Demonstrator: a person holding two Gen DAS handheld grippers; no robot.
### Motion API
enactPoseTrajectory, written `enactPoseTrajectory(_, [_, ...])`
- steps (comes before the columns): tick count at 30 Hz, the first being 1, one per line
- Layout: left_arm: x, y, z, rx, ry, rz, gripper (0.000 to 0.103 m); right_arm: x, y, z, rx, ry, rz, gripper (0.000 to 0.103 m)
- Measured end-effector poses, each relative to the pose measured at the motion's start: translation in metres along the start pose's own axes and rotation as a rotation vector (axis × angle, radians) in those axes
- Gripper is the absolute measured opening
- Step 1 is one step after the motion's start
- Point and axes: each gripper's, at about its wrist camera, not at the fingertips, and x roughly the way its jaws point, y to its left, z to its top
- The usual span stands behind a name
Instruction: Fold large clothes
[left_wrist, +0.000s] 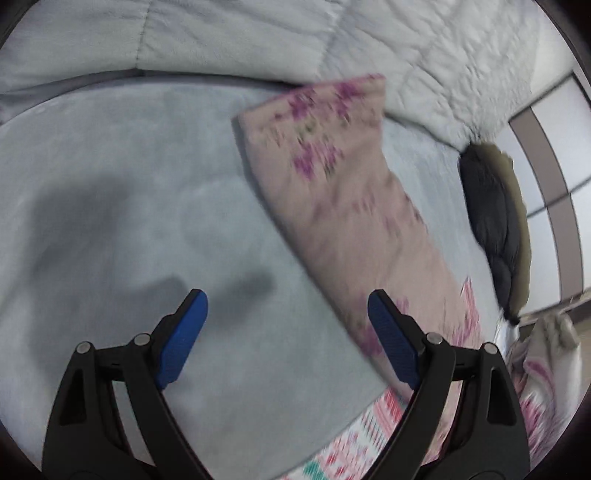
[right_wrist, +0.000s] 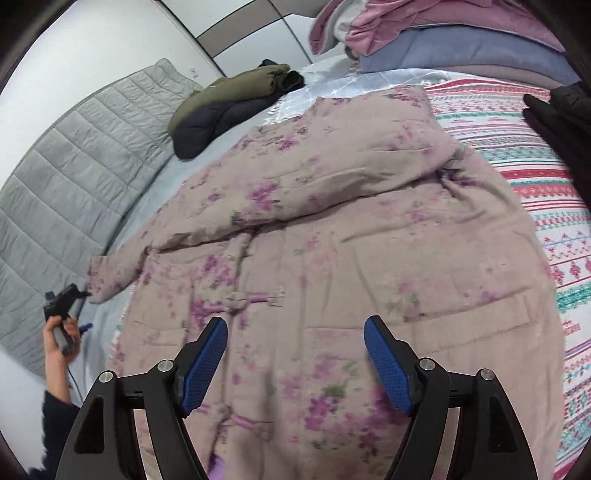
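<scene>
Here, your floral padded coat (right_wrist: 332, 236) lies spread over the bed (left_wrist: 110, 166).
It rests on a pale blue sheet and striped blanket (right_wrist: 546, 192), a grey quilt (right_wrist: 74, 177) along the wall. Your left gripper (left_wrist: 287, 314) and right gripper (right_wrist: 295, 343) both gape wide, holding nothing.

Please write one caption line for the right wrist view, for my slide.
Open right tongs hover above a floral padded jacket spread on the bed, one sleeve folded across.
</scene>
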Motion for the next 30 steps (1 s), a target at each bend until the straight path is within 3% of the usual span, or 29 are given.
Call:
enactPoseTrajectory(4, [0.029, 0.009, 0.021, -0.095, -0.024, -0.002, 0.089, 0.003, -0.022, -0.003, 0.077, 0.009, 0.0, 0.078])
enactPoseTrajectory(8, [0.036, -0.005, 0.021, -0.072, -0.123, 0.013, 0.085, 0.012, -0.035, -0.004, 0.123, 0.021, -0.003, 0.078])
enactPoseTrajectory(9, [0.037, -0.01, 0.019, -0.055, -0.14, 0.018, 0.079, 0.012, -0.036, -0.004, 0.127, 0.023, -0.002, 0.078])
enactPoseTrajectory(11, [0.046, -0.02, 0.02, -0.011, -0.136, 0.069, 0.037, 0.012, -0.037, -0.005, 0.136, 0.019, 0.003, 0.078])
enactPoseTrajectory(12, [0.05, -0.02, 0.021, -0.009, -0.131, 0.102, 0.025, 0.011, -0.037, -0.006, 0.139, 0.015, 0.006, 0.078])
enactPoseTrajectory(14, [0.047, -0.018, 0.019, -0.041, -0.158, 0.078, 0.015, 0.011, -0.038, -0.007, 0.147, 0.01, 0.019, 0.078])
enactPoseTrajectory(17, [0.031, -0.022, 0.016, -0.063, -0.182, 0.049, 0.012, 0.013, -0.041, -0.008, 0.159, 0.01, 0.032, 0.078])
enactPoseTrajectory(21, [-0.021, -0.044, 0.015, -0.037, -0.257, -0.043, 0.011, 0.008, -0.047, -0.007, 0.183, 0.002, 0.049, 0.078])
enactPoseTrajectory(26, [-0.097, -0.108, -0.017, 0.123, -0.389, -0.093, 0.011, 0.0, -0.06, -0.005, 0.264, -0.02, 0.092, 0.078])
enactPoseTrajectory(30, [-0.153, -0.179, -0.067, 0.3, -0.482, -0.16, 0.01, -0.005, -0.072, -0.004, 0.336, -0.032, 0.121, 0.078])
